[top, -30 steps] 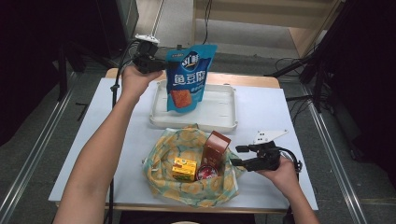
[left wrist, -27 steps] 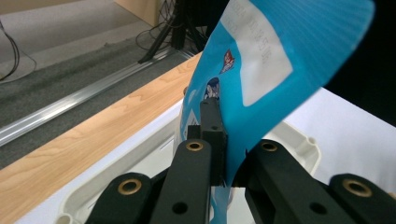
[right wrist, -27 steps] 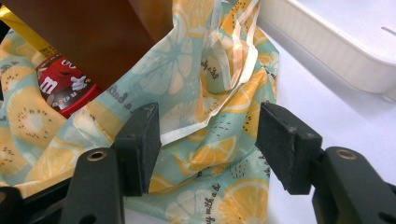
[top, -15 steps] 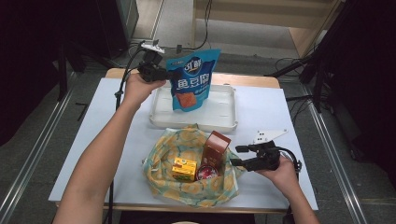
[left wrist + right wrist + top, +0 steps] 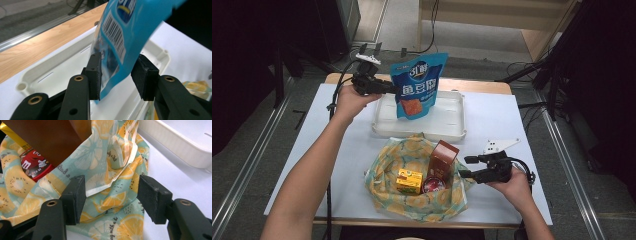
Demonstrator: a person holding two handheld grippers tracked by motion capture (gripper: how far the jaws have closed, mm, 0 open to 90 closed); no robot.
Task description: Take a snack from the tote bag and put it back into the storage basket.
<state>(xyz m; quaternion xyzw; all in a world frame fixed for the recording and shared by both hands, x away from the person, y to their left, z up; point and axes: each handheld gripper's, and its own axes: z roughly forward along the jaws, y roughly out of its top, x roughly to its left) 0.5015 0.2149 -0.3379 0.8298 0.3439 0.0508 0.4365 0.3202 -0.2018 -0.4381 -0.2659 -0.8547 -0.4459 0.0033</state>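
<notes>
Blue snack pouch (image 5: 416,85) stands upright in the upper centre of the high view, its bottom edge in the white tray (image 5: 451,127), which sits on the white tabletop (image 5: 347,150) just above the frame's middle. The left tongs (image 5: 384,89) meet the pouch at its left edge, upper left of centre.

In the left gripper view the pouch (image 5: 125,37) hangs between the two black pads, lower centre of the frame. Its lower corner lies against the left pad; the right pad stands clear of it — a gap shows there. The jaws have just been opening, with the pouch between them but not clamped. They stand about half open.

Right tongs (image 5: 468,167) sit in the lower right of the high view, level with the tabletop, tips pointing left at the fruit-print cloth bag (image 5: 387,170). In the right gripper view the jaws stand well apart, and the folded rim of the bag (image 5: 112,177) lies beyond and between the pads; no pad presses on it — nothing held.

Inside the bag, lower centre of the high view: a brown carton (image 5: 443,159) upright, a yellow box (image 5: 409,181) to its left, a red packet (image 5: 432,185) between them.
</notes>
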